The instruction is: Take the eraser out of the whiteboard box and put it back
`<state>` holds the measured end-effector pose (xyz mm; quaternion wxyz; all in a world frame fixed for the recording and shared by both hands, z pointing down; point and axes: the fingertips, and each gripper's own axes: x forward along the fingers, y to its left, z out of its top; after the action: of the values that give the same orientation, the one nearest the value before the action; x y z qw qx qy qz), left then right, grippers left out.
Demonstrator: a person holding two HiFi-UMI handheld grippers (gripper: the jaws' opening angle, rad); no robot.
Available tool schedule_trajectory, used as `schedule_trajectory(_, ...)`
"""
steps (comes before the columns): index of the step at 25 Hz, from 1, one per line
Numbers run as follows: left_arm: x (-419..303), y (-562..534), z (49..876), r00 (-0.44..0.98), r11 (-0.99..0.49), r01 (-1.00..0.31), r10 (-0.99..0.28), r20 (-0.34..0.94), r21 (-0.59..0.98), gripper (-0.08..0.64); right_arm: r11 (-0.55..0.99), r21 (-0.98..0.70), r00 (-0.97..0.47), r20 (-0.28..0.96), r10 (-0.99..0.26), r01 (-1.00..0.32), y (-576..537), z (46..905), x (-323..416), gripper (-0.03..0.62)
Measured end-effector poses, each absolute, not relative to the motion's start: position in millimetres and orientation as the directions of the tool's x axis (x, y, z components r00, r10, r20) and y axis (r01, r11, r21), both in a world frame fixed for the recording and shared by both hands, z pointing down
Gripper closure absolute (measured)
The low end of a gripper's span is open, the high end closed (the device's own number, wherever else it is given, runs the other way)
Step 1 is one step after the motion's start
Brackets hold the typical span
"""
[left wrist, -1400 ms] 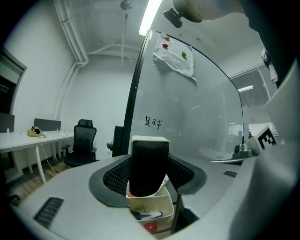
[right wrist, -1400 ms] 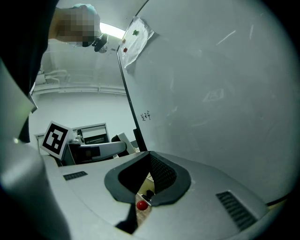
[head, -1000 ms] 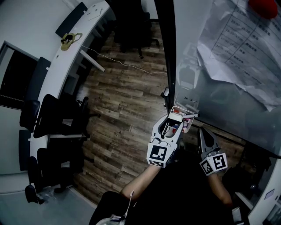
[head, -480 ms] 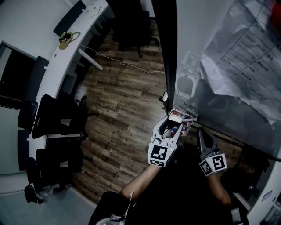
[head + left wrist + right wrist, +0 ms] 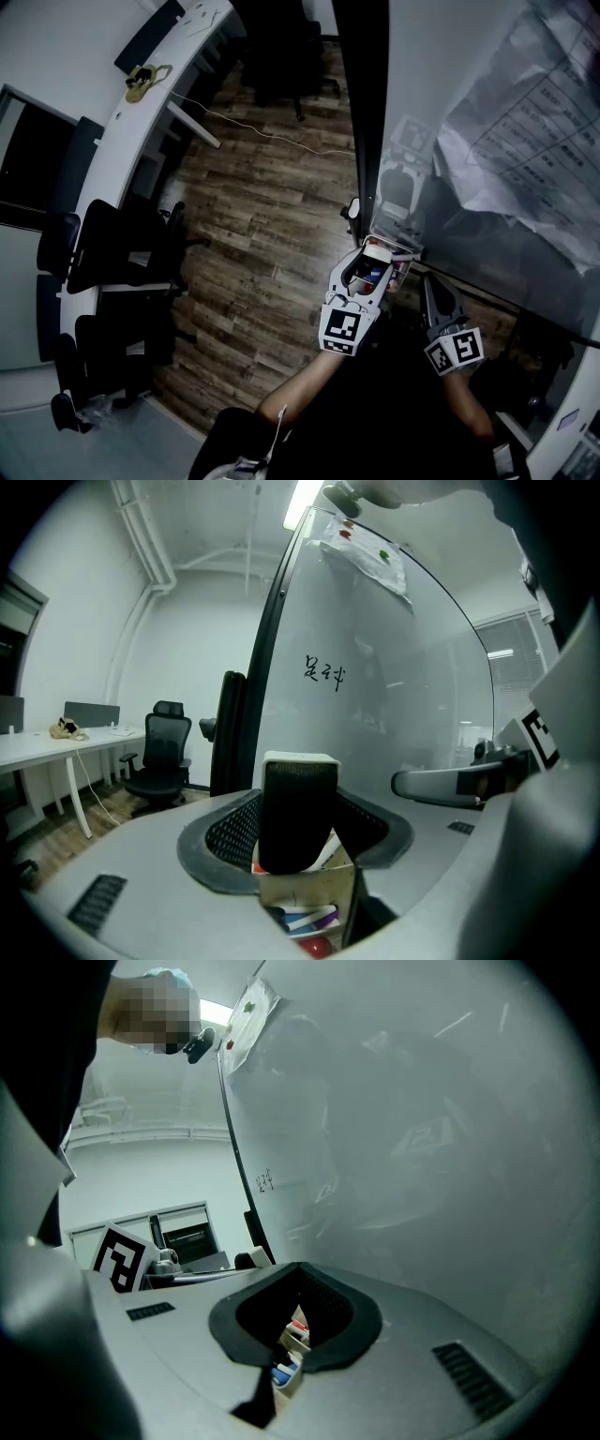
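Note:
The eraser (image 5: 376, 251), a black felt block with a white top (image 5: 298, 813), stands upright between the jaws of my left gripper (image 5: 369, 262), which is shut on it. It hangs just over the small open whiteboard box (image 5: 399, 268) fixed to the board's lower edge. In the left gripper view the box (image 5: 314, 892) sits right under the eraser, with markers and a red thing inside. My right gripper (image 5: 434, 289) is to the right of the box, shut, with nothing held. Through the slit of its jaws (image 5: 292, 1333) part of the box (image 5: 287, 1361) shows.
The glass whiteboard (image 5: 431, 84) rises just ahead, with paper sheets (image 5: 534, 122) stuck on it at the upper right. Its dark frame post (image 5: 361, 103) runs down to the box. Left of it are wood floor (image 5: 262, 234), a long white desk (image 5: 141, 131) and black office chairs (image 5: 103, 248).
My left gripper has sunk a little with the eraser, closer to the box. The right gripper has stayed put.

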<state>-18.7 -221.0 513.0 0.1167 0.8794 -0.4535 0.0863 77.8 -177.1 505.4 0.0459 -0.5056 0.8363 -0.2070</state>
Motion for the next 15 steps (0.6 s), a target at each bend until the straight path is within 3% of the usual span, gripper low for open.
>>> schedule_trajectory(15, -16, -227, 538, 0.54, -0.543, -0.835, -0.777, 0.324, 0.09, 0.314, 0.395, -0.395, -0.477, 0.135, -0.868, -0.83, -172, 507, 85, 0.577)
